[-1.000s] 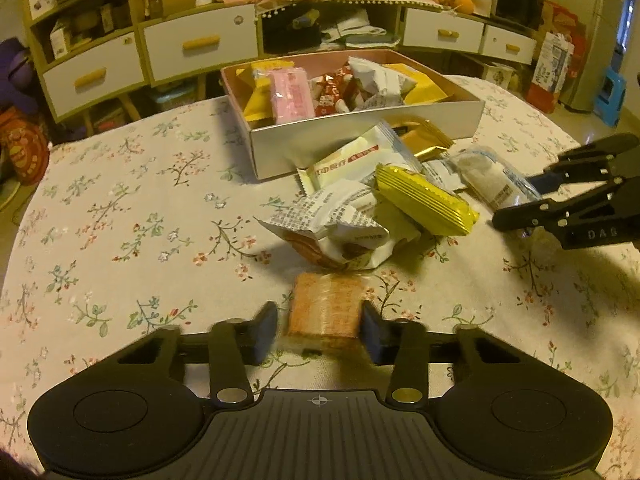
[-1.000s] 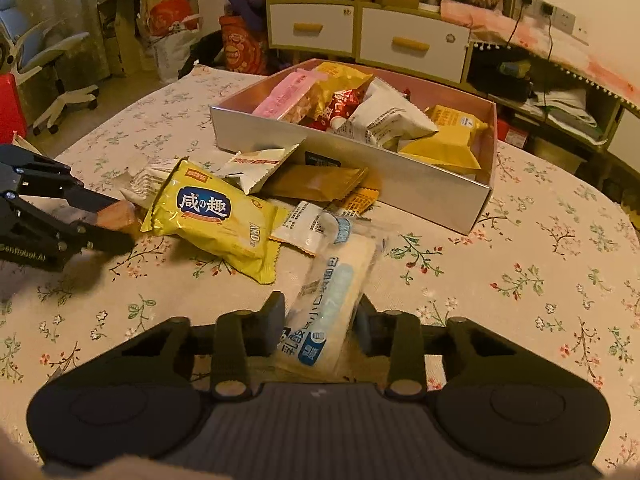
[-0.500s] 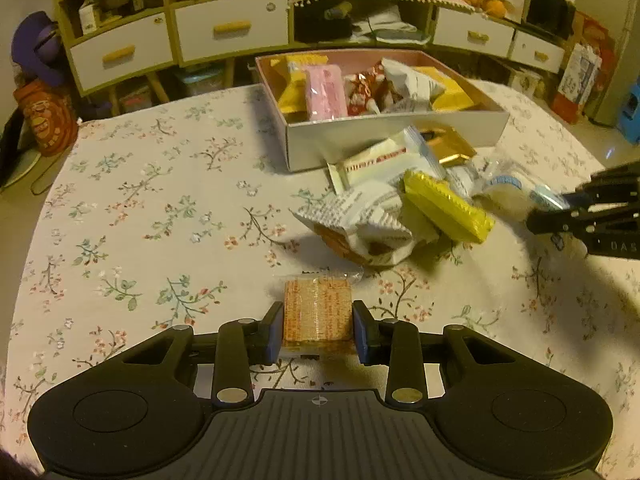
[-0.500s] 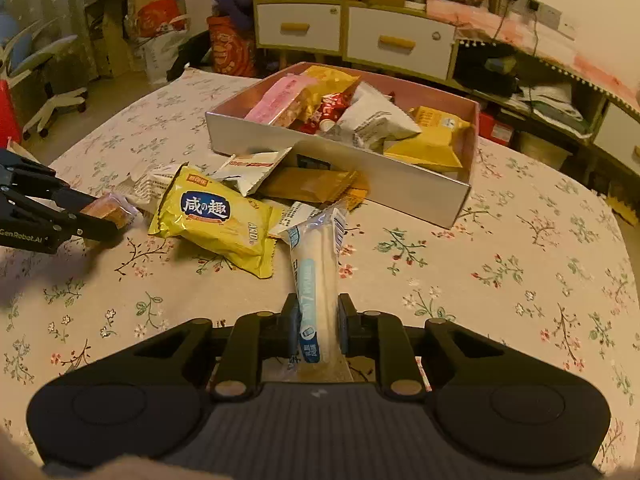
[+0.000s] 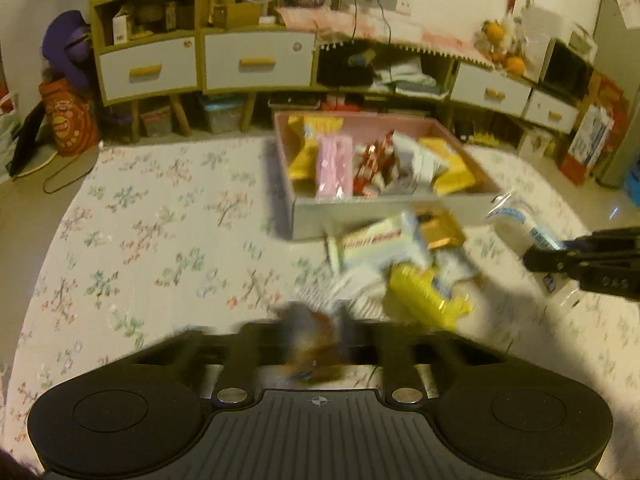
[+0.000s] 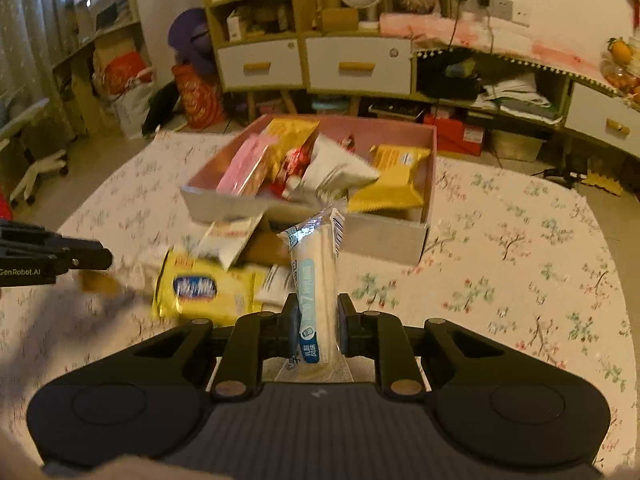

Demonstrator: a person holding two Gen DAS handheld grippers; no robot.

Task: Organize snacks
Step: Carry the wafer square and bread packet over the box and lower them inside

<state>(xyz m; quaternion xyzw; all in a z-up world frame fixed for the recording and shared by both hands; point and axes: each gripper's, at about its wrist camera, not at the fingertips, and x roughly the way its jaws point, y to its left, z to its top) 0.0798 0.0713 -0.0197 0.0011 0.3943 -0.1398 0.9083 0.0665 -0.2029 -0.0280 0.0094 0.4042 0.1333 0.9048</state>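
Observation:
My left gripper (image 5: 316,340) is shut on a brown cracker pack (image 5: 314,350), blurred by motion, lifted above the floral tablecloth. My right gripper (image 6: 318,324) is shut on a clear white-and-blue snack pack (image 6: 316,272) and holds it upright above the table; it also shows in the left wrist view (image 5: 520,228). The pink-lined snack box (image 5: 384,208) (image 6: 384,236) stands beyond, filled with several packs. A pile of loose snacks lies in front of it, with a yellow pack (image 6: 204,288) (image 5: 424,300) and a white pack (image 5: 376,244).
The round table with floral cloth (image 5: 160,240) (image 6: 520,264) has bare cloth left and right of the box. Cabinets with white drawers (image 5: 256,64) and floor clutter stand behind the table.
Both grippers have lifted with their packs and tilted up toward the box. The left view is now blurred by fast motion.

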